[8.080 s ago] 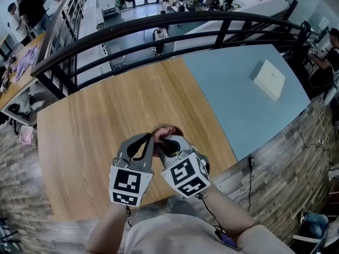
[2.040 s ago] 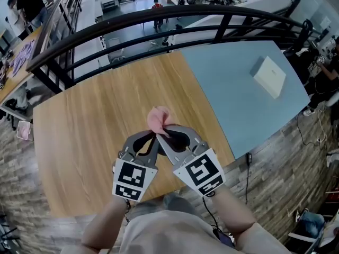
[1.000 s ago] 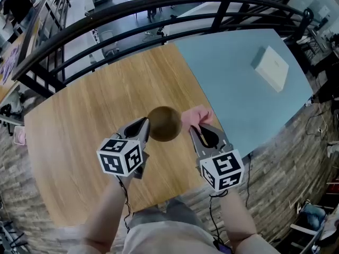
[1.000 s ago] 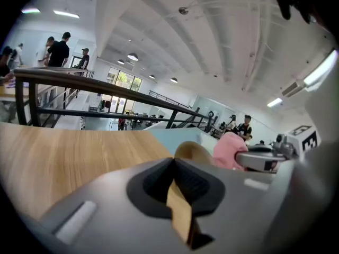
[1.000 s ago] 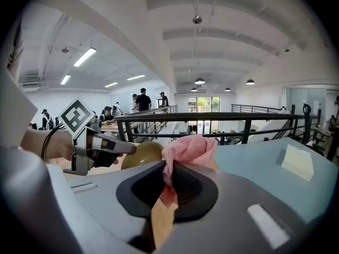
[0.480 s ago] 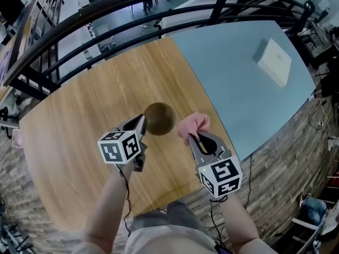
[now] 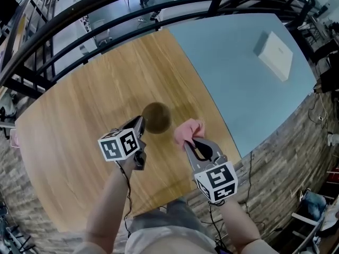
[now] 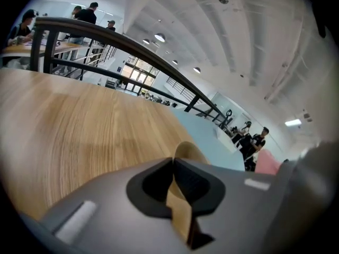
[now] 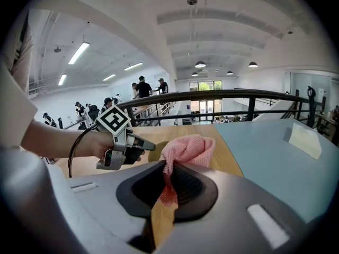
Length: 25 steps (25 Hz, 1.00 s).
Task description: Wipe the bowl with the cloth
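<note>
**A:** Where is the bowl (image 7: 157, 117)?

**B:** Near the middle of the wooden worktop (image 7: 79, 115). The left tool (image 7: 141, 124) has its jaws nearly together, pinching the bowl's thin rim at 8 o'clock.

**A:** Is it resting on the wood?

**B:** I cannot tell from above.

**A:** And the cloth (image 7: 188, 132)?

**B:** At 4 o'clock of the bowl, just beside it and not touching. It is pink and bunched. The right tool (image 7: 189, 143) has its jaws clamped on a fold, and the rest bulges past the tips.

**A:** Anything else?

**B:** A white box (image 7: 276, 54) lies at 2 o'clock on the blue surface, well apart.
</note>
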Each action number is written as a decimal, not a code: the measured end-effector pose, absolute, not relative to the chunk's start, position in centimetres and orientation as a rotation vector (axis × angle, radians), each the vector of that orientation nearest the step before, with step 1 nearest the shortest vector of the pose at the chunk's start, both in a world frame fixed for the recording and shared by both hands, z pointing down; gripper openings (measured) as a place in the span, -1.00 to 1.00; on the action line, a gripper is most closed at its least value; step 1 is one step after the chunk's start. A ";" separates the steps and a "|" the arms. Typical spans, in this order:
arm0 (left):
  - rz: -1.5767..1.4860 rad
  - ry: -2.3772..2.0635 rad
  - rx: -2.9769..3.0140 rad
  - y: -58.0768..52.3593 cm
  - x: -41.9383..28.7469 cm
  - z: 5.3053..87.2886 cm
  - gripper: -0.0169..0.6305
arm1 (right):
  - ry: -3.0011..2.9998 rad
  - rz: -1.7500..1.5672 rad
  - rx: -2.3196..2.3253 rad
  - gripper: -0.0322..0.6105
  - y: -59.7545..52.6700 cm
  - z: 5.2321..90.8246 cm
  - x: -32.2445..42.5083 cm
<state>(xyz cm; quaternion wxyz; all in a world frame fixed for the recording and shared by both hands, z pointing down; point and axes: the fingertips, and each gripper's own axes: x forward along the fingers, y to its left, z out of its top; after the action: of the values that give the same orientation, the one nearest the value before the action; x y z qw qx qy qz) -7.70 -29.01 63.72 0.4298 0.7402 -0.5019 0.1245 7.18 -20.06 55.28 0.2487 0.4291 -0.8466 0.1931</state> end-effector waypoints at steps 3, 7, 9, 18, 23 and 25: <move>0.311 -1.256 1.820 -28.7 -8.0 65.2 -0.91 | -2.304 0.569 1.169 -0.80 -19.6 56.4 6.9; 0.341 -1.256 1.797 -28.3 -8.2 67.2 -0.91 | -2.294 0.645 1.180 -0.80 -19.2 57.9 7.0; 0.347 -1.246 1.781 -28.0 -8.2 68.1 -0.91 | -2.286 0.662 1.181 -0.80 -19.0 58.4 7.0; 0.326 -1.212 1.744 -27.5 -7.7 69.8 -0.85 | -2.247 0.708 1.221 -0.80 -18.5 59.8 8.4; 0.325 -1.212 1.761 -27.0 -7.7 69.5 -0.63 | -2.238 0.695 1.226 -0.80 -18.4 59.7 8.5; 0.329 -1.241 1.754 -26.9 -8.2 69.4 -0.58 | -2.243 0.688 1.231 -0.80 -18.4 59.4 8.4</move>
<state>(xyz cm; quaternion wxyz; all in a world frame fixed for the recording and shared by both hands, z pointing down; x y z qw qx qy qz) -8.17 -26.88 69.40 0.4652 0.7143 -0.5055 0.1339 8.44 -18.42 59.38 0.2436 0.4507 -0.8210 0.2518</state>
